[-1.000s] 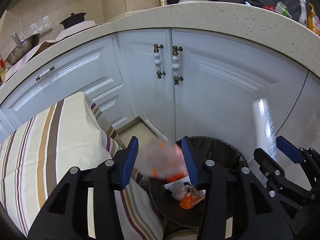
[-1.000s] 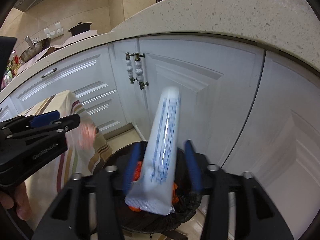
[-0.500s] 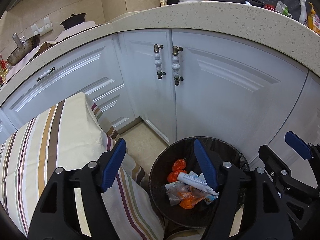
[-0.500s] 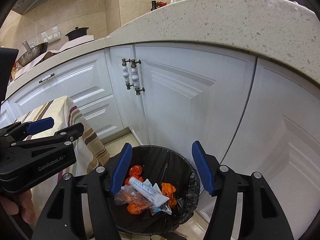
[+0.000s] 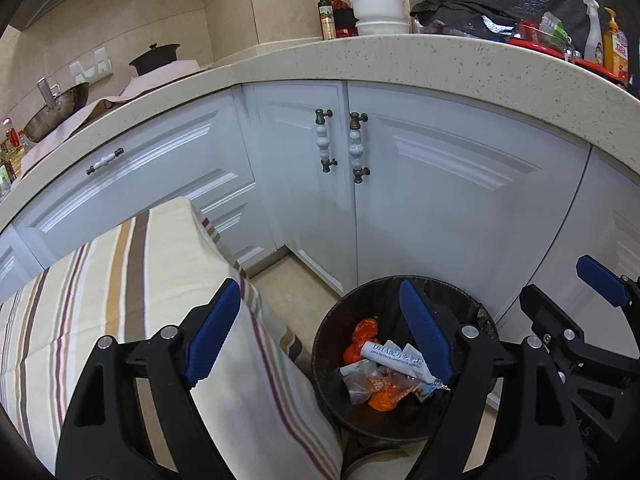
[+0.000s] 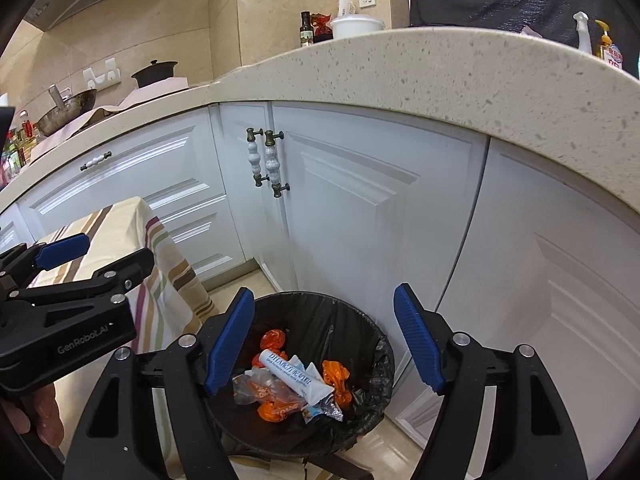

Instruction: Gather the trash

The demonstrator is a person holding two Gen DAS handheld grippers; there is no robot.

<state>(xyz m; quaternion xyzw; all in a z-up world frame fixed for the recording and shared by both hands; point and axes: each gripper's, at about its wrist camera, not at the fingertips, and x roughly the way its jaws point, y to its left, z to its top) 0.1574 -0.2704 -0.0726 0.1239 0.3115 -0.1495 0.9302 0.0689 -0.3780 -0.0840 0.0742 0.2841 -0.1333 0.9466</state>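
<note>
Tube [image 6: 295, 376] in bin [image 6: 360, 322], seemingly flat

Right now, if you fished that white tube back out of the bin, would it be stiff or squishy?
Probably squishy: the white tube has a flat crimped end, like a soft squeeze tube. It likely weighs little, since it rests on the crumpled wrappers in the trash bin without visibly flattening them. Its smooth, rounded body might slip or roll between open fingers.

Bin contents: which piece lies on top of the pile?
The white tube with blue print. It lies flat across the heap in the bin, over the orange wrappers and the clear bag.
</note>
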